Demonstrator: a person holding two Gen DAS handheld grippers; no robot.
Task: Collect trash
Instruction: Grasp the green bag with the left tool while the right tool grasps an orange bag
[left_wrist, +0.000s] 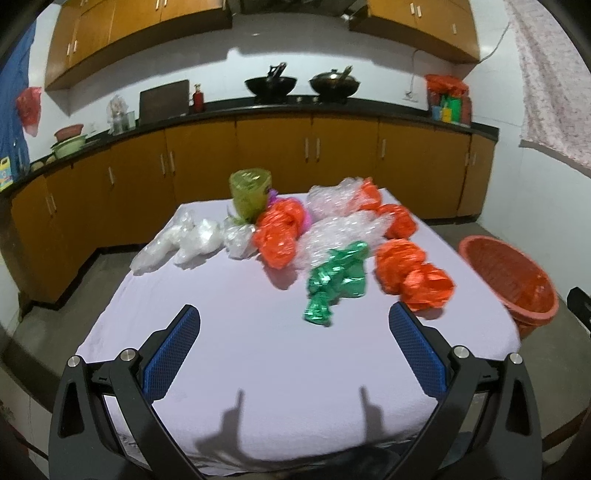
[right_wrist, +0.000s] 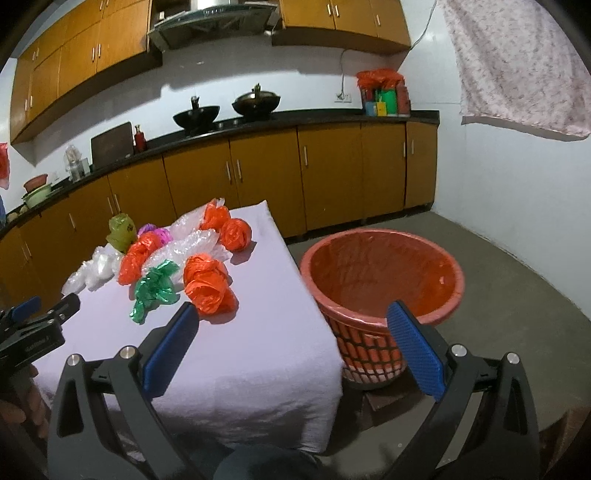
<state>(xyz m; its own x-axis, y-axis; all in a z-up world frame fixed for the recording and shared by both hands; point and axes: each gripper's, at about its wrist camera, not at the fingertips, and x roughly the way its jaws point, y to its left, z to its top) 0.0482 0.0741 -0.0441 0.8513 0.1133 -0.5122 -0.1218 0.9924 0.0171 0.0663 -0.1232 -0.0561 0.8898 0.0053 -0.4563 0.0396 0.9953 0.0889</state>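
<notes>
Crumpled trash lies on a lilac-covered table: a green foil wrapper, orange plastic bags, clear bubble wrap, white bags and an olive cup. My left gripper hovers open over the table's near half, short of the trash, with nothing between its fingers. My right gripper is open and empty at the table's right edge, between the nearest orange bag and an orange bin lined with an orange bag, which stands on the floor.
Wooden cabinets with a black counter run behind the table, holding woks and bottles. Bare concrete floor spreads around the bin. The left gripper and a hand show at the right wrist view's left edge.
</notes>
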